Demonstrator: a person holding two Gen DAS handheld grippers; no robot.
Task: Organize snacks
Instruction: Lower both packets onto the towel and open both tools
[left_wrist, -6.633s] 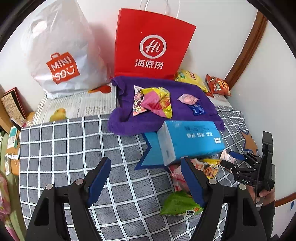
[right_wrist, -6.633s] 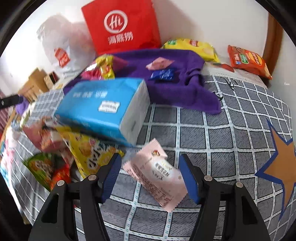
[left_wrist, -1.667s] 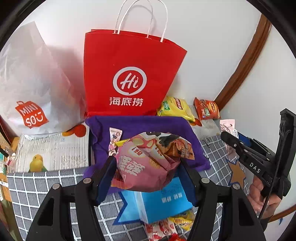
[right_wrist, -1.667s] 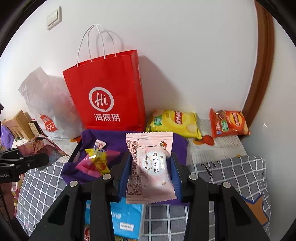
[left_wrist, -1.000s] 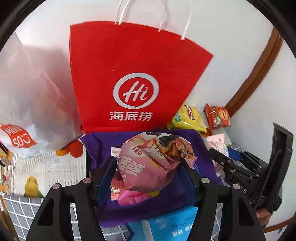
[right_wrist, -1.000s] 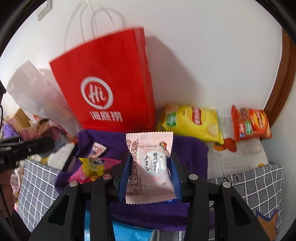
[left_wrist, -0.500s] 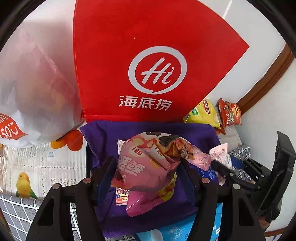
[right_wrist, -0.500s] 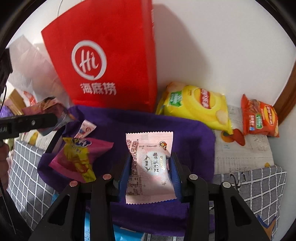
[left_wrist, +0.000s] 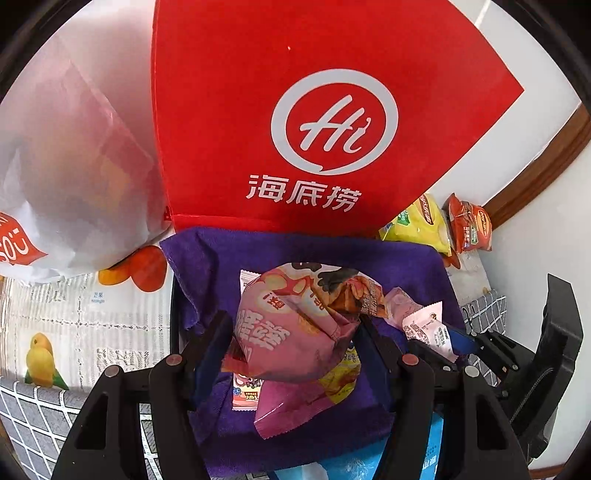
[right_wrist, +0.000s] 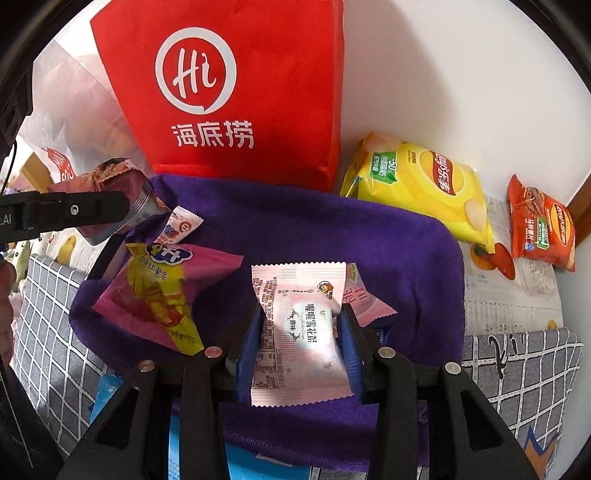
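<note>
Snacks are mid-sort: your left gripper (left_wrist: 291, 343) pinches a puffy pink bag (left_wrist: 291, 332), your right gripper (right_wrist: 301, 343) clamps a pale pink packet (right_wrist: 301, 328), both above the purple towel (right_wrist: 314, 229) beneath, where others already lie.

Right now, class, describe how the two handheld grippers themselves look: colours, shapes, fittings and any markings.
The left gripper and the right gripper match: black angular plastic frames with triangular cut-outs, round silver screw heads and flat blue pads inside the fingers. Seen from the right wrist camera, the left one's finger bears white lettering ending in ".AI", and a thin black cable hangs near it.
</note>
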